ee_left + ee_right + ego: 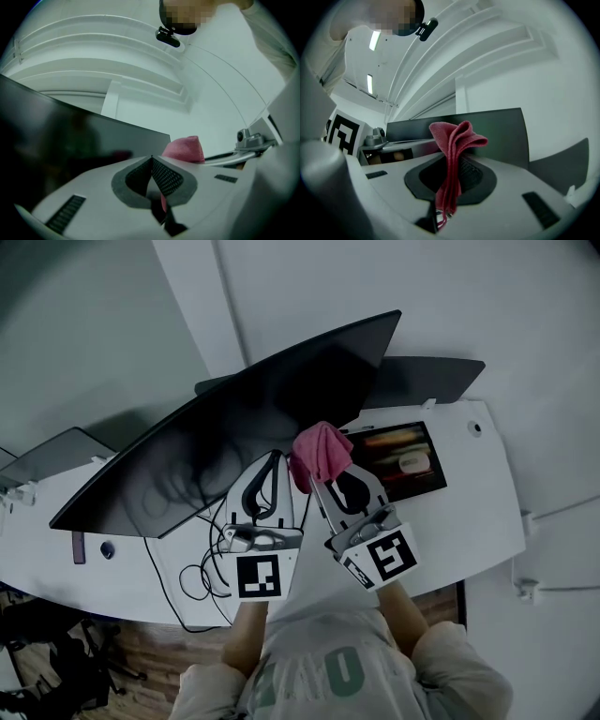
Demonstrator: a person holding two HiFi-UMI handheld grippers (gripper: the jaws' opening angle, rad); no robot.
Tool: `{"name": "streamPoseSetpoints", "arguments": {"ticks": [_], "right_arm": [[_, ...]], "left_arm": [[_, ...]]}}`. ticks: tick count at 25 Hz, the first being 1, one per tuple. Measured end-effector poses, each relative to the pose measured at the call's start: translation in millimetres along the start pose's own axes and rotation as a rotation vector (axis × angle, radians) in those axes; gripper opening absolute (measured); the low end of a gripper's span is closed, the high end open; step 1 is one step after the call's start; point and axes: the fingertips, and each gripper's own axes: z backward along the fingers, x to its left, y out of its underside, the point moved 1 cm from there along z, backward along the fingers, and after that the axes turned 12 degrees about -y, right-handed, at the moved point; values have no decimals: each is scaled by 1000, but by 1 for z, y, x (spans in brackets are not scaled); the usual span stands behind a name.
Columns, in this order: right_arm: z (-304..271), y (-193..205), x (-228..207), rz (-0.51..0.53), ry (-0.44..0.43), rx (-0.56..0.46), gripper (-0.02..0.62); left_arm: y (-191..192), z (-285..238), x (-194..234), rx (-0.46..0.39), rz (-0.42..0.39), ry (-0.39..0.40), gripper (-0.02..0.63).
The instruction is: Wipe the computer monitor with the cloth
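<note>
A wide dark monitor stands tilted across the white desk; it shows as a dark screen in the left gripper view and as a dark panel in the right gripper view. My right gripper is shut on a pink-red cloth, which bunches above the jaws just before the screen's lower edge. My left gripper is beside it, jaws pressed together with nothing between them, tip close to the screen. The cloth peeks past the left gripper.
A second dark screen stands behind at the right. A small lit display lies on the desk right of the cloth. Cables trail over the desk's front edge. Another desk panel is at the far left.
</note>
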Motion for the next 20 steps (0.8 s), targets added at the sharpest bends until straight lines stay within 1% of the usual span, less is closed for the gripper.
{"name": "streamPoseSetpoints", "arguments": {"ticks": [4, 12, 14, 17, 20], "right_arm": [[4, 29, -38, -26, 84, 47, 51], [28, 99, -129, -125, 281, 140, 51], [34, 118, -150, -169, 326, 157, 51], [45, 148, -177, -264, 396, 173, 51], [48, 181, -201, -351, 446, 186, 51]], "left_arm": [[16, -14, -6, 15, 6, 26, 14], [56, -49, -35, 61, 28, 108, 14], [68, -59, -42, 72, 44, 127, 14], [87, -71, -54, 100, 54, 156, 14], [106, -84, -61, 125, 64, 164, 14]]}}
